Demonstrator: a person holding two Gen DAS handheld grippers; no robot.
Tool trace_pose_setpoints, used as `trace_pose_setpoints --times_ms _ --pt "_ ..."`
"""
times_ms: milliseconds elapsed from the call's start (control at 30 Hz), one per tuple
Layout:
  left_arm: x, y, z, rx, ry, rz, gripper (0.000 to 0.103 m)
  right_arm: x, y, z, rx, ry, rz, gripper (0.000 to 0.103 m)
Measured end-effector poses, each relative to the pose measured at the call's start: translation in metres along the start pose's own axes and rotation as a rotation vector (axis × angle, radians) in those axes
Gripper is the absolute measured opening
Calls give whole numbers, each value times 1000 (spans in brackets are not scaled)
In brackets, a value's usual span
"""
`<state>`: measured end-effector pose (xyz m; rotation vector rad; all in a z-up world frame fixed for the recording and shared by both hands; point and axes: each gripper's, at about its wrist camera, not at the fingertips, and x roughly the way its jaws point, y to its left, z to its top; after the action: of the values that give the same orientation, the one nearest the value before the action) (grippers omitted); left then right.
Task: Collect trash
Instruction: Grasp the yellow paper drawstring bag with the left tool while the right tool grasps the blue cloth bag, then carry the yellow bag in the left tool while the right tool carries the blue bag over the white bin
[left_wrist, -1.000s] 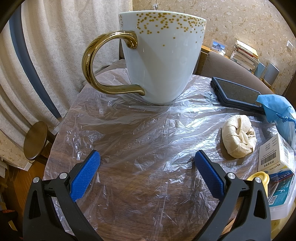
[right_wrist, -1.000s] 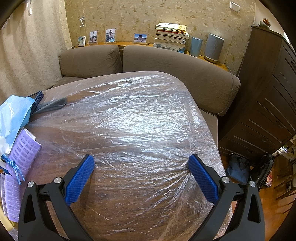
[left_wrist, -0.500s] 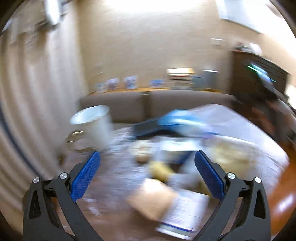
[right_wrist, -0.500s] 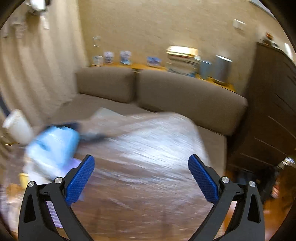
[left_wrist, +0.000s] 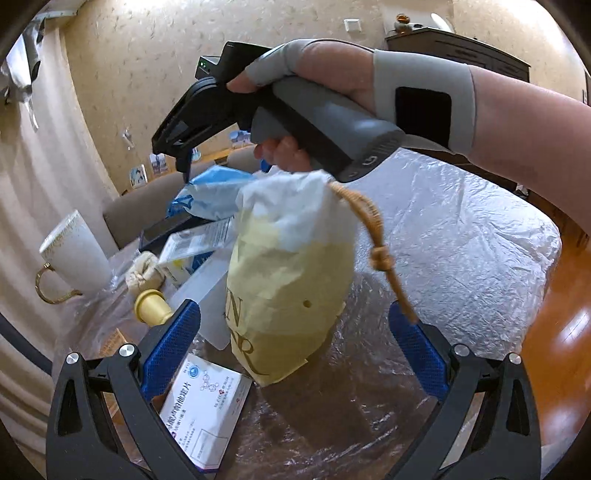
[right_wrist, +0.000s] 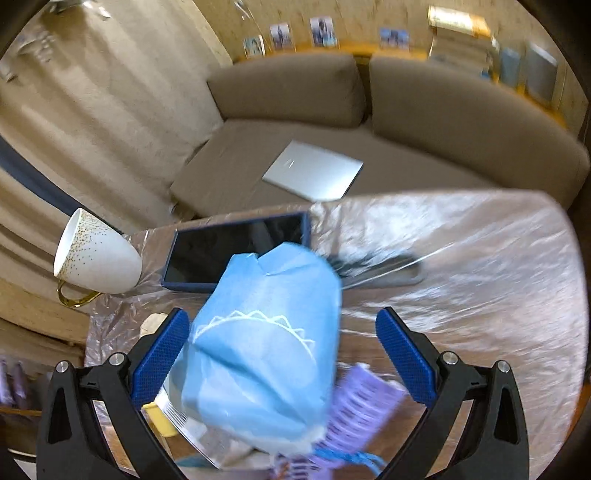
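Observation:
A yellow and white paper bag (left_wrist: 288, 284) with a brown cord handle hangs from the hand that holds the right gripper's grey handle (left_wrist: 325, 125). It hangs between the fingers of my open left gripper (left_wrist: 295, 347), untouched by them. My right gripper (right_wrist: 284, 354) is open above a blue drawstring bag (right_wrist: 266, 350), which also shows behind the paper bag in the left wrist view (left_wrist: 210, 192). A crumpled beige wad (left_wrist: 142, 275), a white medicine box (left_wrist: 203, 406) and a purple blister pack (right_wrist: 362, 410) lie on the plastic-covered table (left_wrist: 461, 258).
A white mug with gold handle (left_wrist: 74, 254) stands at the table's left edge, also in the right wrist view (right_wrist: 96, 258). A dark tablet (right_wrist: 236, 251) lies behind the blue bag. A yellow bottle cap (left_wrist: 151, 306) and more boxes sit nearby. A sofa with a laptop (right_wrist: 314, 170) is behind.
Both grippers have swung fast and now look down over the clutter. The right hand with the hanging paper bag has come into the left wrist view. The blue bag now lies under the right gripper.

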<state>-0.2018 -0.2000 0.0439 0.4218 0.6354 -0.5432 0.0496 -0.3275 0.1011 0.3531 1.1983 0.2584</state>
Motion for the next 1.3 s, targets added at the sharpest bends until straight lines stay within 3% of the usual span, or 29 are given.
trace_pose_setpoints --times_ms 167,233,300,367,500,800,1300 --pt "19 9 0 -27 25 -11 102 14 0 -3 37 50 50 94" --pt "20 16 -1 -53 27 -50 102 22 0 -3 52 70 92 80" --pt "18 21 0 -79 16 -85 101 21 -2 -5 64 67 132 74" --pt "18 28 0 -105 10 -121 79 16 -9 -7 71 61 175 67" --pt "22 43 2 -174 23 -177 67 2 -17 -11 74 28 237 62" --pt "24 42 2 -132 27 -137 56 -60 -26 -23 65 -117 340 59" --pt "2 53 -3 -276 -8 -209 50 -162 -66 -72 67 -325 370 58"
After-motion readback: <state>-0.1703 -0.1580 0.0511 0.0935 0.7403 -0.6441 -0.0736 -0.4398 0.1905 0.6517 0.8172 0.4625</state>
